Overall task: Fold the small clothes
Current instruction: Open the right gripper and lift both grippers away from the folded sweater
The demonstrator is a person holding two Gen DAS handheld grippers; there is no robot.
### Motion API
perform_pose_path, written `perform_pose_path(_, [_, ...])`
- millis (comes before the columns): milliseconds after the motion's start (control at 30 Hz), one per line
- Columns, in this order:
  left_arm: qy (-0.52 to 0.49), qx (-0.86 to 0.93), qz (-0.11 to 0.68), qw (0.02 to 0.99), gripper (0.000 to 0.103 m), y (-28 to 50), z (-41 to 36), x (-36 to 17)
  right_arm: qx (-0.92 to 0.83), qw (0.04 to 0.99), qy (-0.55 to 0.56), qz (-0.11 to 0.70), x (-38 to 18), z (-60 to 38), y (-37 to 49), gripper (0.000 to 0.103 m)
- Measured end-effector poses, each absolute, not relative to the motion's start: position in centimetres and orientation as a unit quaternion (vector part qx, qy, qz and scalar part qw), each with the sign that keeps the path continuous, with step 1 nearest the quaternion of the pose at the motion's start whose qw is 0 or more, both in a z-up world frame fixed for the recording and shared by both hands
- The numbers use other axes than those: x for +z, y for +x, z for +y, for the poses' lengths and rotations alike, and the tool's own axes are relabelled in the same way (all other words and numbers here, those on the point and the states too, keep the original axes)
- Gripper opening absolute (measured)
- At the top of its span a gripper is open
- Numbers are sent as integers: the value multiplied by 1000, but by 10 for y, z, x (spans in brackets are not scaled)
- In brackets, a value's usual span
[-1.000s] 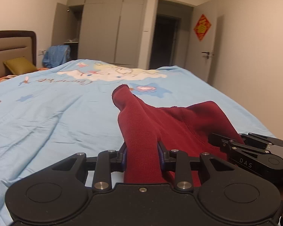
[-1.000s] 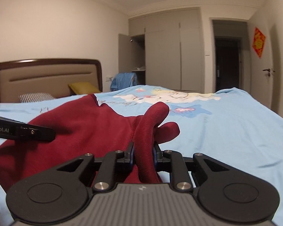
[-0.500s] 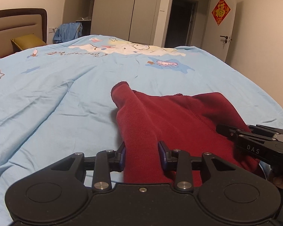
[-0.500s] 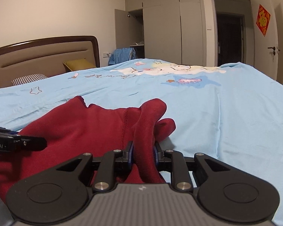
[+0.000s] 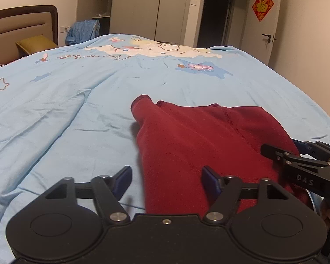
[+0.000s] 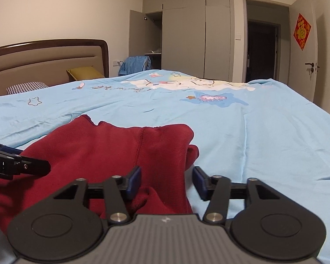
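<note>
Nearest to me, the left gripper [image 5: 167, 181] had let go: a second before its blue-padded fingers [image 5: 122, 179] were clamped on a fold of the dark red knitted garment [image 5: 200, 140], and now the jaws stood wide, the left pad over bare sheet and the right pad just at the cloth's edge. The right gripper [image 6: 166, 181] had done the same; its jaws, pinched on a raised ridge of the fabric half a second earlier, were spread apart, with the cloth lying slack between them and gripped by neither pad.

The garment itself had come down. Where it had been held up in peaks, it lay flat on the light blue cartoon-printed bedsheet [image 5: 55, 114], near the edge of the bed closest to the grippers, one cuff [image 5: 142, 103] pointing toward the middle of the bed.

Farther off, the room was unchanged: a mustard yellow cushion [image 6: 84, 72] against the brown padded headboard [image 6: 44, 59], a blue cloth heap [image 6: 135, 65] beyond the far edge, grey wardrobe doors [image 6: 195, 35], and a red paper decoration [image 6: 301, 32] on the wall.
</note>
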State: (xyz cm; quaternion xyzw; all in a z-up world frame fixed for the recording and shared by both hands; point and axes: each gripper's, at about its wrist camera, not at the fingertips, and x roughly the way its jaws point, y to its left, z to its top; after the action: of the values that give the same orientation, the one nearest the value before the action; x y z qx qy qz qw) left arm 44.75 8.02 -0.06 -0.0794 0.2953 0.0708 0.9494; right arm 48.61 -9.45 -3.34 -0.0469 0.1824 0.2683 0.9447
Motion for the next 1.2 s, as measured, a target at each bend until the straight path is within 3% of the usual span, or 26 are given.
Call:
perform_pose_path(267, [-84, 84, 270, 955, 98, 421, 75, 17, 261, 952, -48, 152, -13, -107, 455, 88])
perform_pose_path(533, [-91, 92, 222, 966, 102, 377, 70, 52, 245, 964, -20, 104, 23, -129, 407, 102])
perform_pose_path(933, [-74, 78, 166, 980, 102, 311, 46, 86, 243, 969, 1, 45, 61, -156, 333, 103])
perform_pose_path(1200, [-67, 61, 155, 984, 102, 272, 33, 88, 222, 974, 19, 42, 58, -169, 293, 103])
